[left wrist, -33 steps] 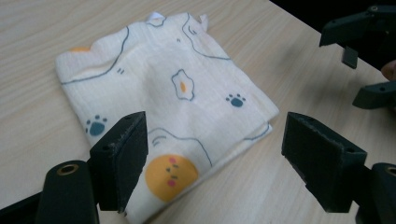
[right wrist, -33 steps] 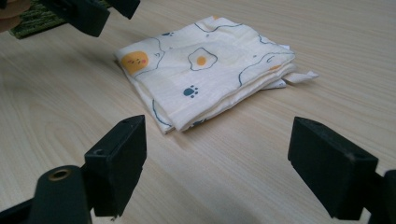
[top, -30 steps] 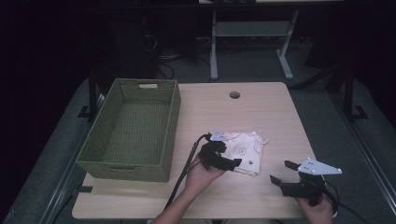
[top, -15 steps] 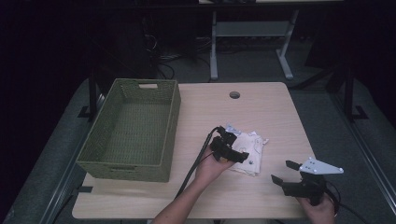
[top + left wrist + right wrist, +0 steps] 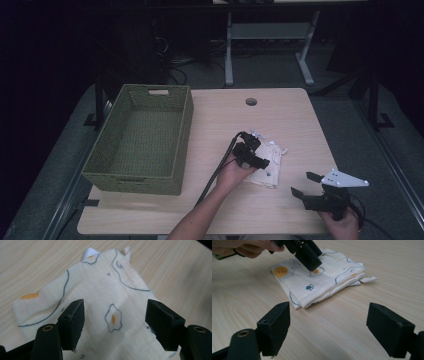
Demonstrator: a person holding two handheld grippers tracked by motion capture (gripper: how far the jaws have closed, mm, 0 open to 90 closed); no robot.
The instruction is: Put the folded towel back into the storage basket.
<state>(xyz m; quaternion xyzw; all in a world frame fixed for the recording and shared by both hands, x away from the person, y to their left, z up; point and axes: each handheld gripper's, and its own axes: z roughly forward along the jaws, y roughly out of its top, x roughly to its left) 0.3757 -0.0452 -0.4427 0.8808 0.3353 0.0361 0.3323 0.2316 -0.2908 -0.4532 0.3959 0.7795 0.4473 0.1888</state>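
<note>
Wooden table (image 5: 280, 120) — both claws gape; left claw (image 5: 115, 320) hovers over folded cloth (image 5: 100, 302), its near edge cut off

Table (image 5: 280, 107): far half bare wood, open passage, only a small round hole (image 5: 251, 101) near the far edge. Green woven basket (image 5: 142, 137) takes the whole left side; high walls block any low sweep there, inside is hollow. Folded cloth (image 5: 270, 162) lies right of centre, low, left gripper (image 5: 113, 315) over it with jaws spread, blocking approach from the near left. Right gripper (image 5: 311, 184) at near right edge, jaws apart; bare wood between it and the cloth
</note>
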